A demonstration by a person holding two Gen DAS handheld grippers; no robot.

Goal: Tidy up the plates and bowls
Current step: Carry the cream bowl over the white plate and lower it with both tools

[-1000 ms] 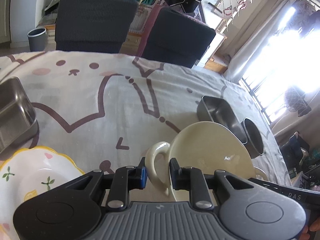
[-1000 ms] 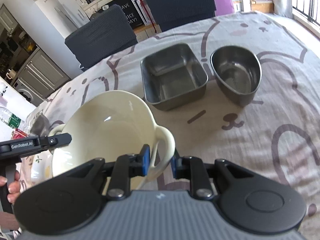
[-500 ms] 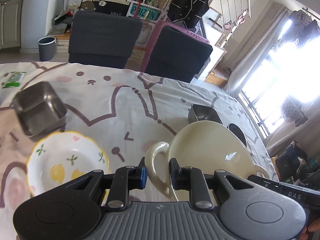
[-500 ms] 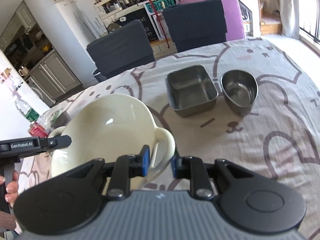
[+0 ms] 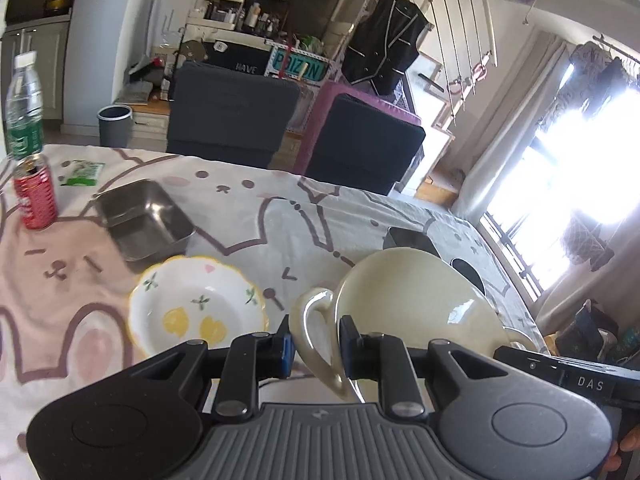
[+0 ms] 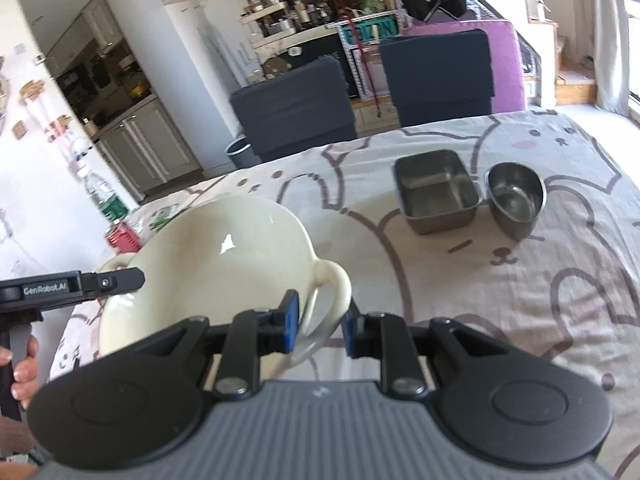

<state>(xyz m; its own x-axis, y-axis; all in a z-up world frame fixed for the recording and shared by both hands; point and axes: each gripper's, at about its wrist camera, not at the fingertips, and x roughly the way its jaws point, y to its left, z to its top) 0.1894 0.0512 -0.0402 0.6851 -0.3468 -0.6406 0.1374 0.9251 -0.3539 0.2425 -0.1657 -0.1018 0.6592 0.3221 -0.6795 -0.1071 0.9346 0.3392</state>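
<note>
A cream two-handled bowl (image 5: 404,304) (image 6: 208,264) hangs in the air above the table, carried by both grippers. My left gripper (image 5: 316,346) is shut on its left handle, and my right gripper (image 6: 320,322) is shut on its right handle. Below and to the left lies a white bowl with a yellow rim and lemon print (image 5: 196,304). A square steel tray (image 5: 142,218) sits behind that bowl. In the right wrist view a second steel tray (image 6: 436,190) and a round steel bowl (image 6: 516,198) stand side by side on the cloth.
The table wears a cartoon-bear cloth (image 6: 500,280). A red can (image 5: 34,192), a water bottle (image 5: 24,106) and a green packet (image 5: 84,168) stand at the far left. Two dark chairs (image 5: 232,114) line the far edge. A hand (image 6: 22,364) holds the left tool.
Both grippers have risen with the cream bowl and drawn back from the table. The lemon bowl, left steel tray, can and bottle have come into the left wrist view.
</note>
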